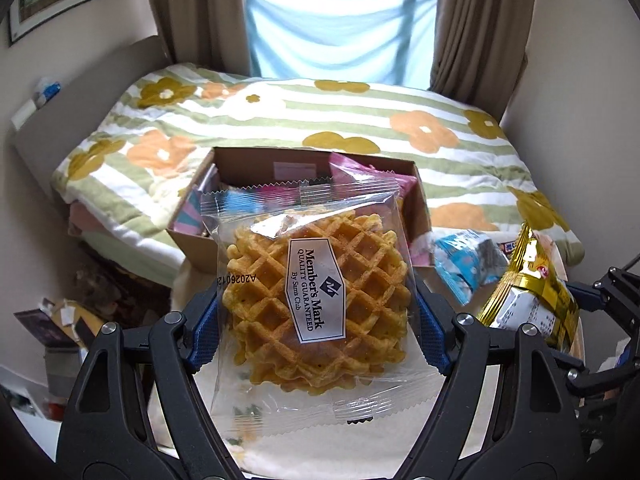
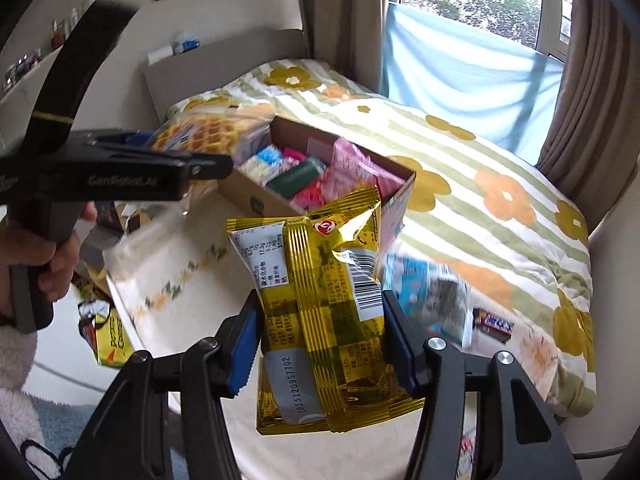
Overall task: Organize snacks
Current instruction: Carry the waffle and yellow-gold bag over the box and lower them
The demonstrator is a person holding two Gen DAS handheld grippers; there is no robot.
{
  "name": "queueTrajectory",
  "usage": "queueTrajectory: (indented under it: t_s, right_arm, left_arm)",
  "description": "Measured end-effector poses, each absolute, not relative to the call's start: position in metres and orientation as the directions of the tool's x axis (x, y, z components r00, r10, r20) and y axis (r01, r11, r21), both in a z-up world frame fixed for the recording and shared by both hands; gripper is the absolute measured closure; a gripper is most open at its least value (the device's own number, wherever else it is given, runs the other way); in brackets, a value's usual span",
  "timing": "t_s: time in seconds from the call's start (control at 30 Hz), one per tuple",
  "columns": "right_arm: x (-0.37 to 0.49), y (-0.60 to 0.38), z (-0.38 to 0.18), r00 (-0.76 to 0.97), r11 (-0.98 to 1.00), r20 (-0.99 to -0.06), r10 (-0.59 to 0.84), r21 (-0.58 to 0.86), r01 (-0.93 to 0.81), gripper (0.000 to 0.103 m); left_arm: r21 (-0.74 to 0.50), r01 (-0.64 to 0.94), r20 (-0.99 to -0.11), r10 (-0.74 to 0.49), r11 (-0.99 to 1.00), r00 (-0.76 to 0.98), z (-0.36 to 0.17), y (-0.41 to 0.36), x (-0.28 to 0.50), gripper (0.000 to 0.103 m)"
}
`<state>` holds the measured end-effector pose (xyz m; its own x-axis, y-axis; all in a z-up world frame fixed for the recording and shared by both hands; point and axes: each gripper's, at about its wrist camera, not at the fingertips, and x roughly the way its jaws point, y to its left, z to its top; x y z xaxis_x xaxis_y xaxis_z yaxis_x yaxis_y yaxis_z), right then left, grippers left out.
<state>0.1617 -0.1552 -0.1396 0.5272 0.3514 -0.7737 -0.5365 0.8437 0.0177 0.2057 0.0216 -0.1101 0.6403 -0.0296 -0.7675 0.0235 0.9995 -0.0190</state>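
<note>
My left tool (image 1: 316,312) grips the waffle pack (image 1: 314,300); my right tool (image 2: 320,344) clamps the gold bag (image 2: 320,312), both held above the counter (image 2: 188,256). The box (image 2: 256,196) beyond holds assorted snack packets (image 2: 344,168).

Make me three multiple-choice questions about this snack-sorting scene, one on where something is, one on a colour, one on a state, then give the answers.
1. Where is the open brown cardboard box of snacks?
A. on the floor
B. at the edge of the flowered bed cover
C. on the window sill

2. What colour is the crinkly foil snack packet in the right gripper?
A. gold
B. green
C. red

3. What state is the left gripper in?
A. open and empty
B. clamped on the clear-wrapped waffle pack
C. clamped on a pink packet

Answers:
1 B: the box rests against the striped, flowered cover.
2 A: the wrapper is shiny gold with a barcode.
3 B: the blue-padded fingers press both sides of the waffle pack.
</note>
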Motion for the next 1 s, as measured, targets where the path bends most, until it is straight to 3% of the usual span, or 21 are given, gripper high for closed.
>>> queueTrajectory:
  t_s: [0.4, 0.73, 0.83, 0.9, 1.0]
  right_arm:
    - [0.267, -0.073, -0.126, 0.561, 0.923, -0.767, 0.311, 0.102, -0.372, 0.05]
    - [0.323, -0.033, -0.15, 0.541, 0.963, -0.8, 0.259, 0.172, -0.208, 0.05]
    - [0.331, -0.027, -0.154, 0.53, 0.967, -0.811, 0.247, 0.171, -0.189, 0.05]
    - [0.336, -0.025, -0.157, 0.521, 0.967, -0.816, 0.249, 0.178, -0.182, 0.05]
    - [0.341, -0.023, -0.161, 0.508, 0.966, -0.823, 0.255, 0.189, -0.178, 0.05]
  left_arm:
    - [-0.015, 0.037, -0.792, -0.035, 0.999, 0.61, -0.124, 0.127, 0.307, 0.026]
    - [-0.03, 0.139, -0.837, -0.101, 0.99, 0.537, -0.177, 0.145, 0.371, 0.024]
    - [-0.011, 0.181, -0.85, -0.104, 0.983, 0.516, -0.185, 0.14, 0.377, 0.02]
    - [0.022, 0.196, -0.852, -0.085, 0.98, 0.517, -0.189, 0.138, 0.378, 0.003]
    - [0.041, 0.207, -0.847, -0.075, 0.977, 0.526, -0.191, 0.136, 0.374, 0.001]
